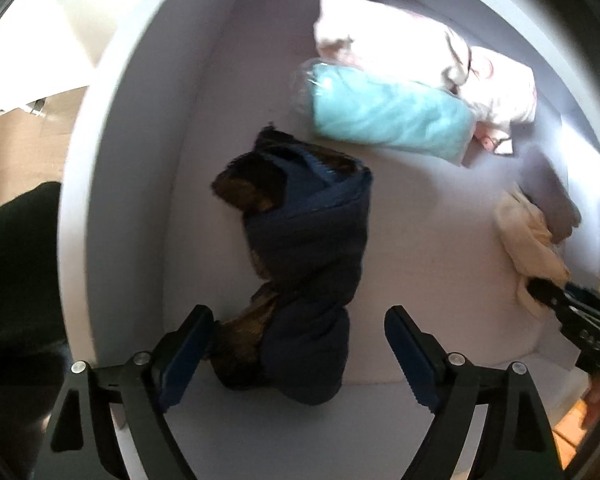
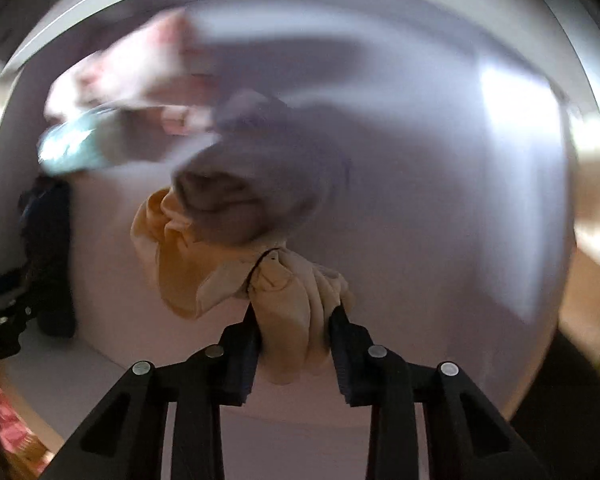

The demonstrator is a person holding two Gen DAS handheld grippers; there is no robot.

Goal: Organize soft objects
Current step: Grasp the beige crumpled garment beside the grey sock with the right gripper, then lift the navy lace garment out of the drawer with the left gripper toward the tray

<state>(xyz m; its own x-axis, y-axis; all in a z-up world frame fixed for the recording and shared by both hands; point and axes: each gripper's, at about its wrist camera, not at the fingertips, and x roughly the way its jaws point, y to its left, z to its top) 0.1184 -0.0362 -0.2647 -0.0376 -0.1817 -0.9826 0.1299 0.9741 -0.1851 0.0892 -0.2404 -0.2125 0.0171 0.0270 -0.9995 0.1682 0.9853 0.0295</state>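
Note:
A rolled navy and brown cloth bundle (image 1: 300, 276) lies on the white shelf floor (image 1: 420, 264). My left gripper (image 1: 300, 344) is open, its fingers on either side of the bundle's near end. A teal folded cloth in clear wrap (image 1: 384, 114) and a white-pink cloth (image 1: 432, 56) lie at the back. My right gripper (image 2: 296, 320) is shut on a cream and grey cloth (image 2: 220, 240). That cloth also shows in the left wrist view (image 1: 532, 240), with the right gripper (image 1: 540, 292) at the right edge.
The shelf is a white compartment with a left side wall (image 1: 112, 184) and a back wall (image 2: 420, 140). The navy bundle shows dark at the left in the right wrist view (image 2: 52, 256). A wooden floor (image 1: 572, 424) lies below right.

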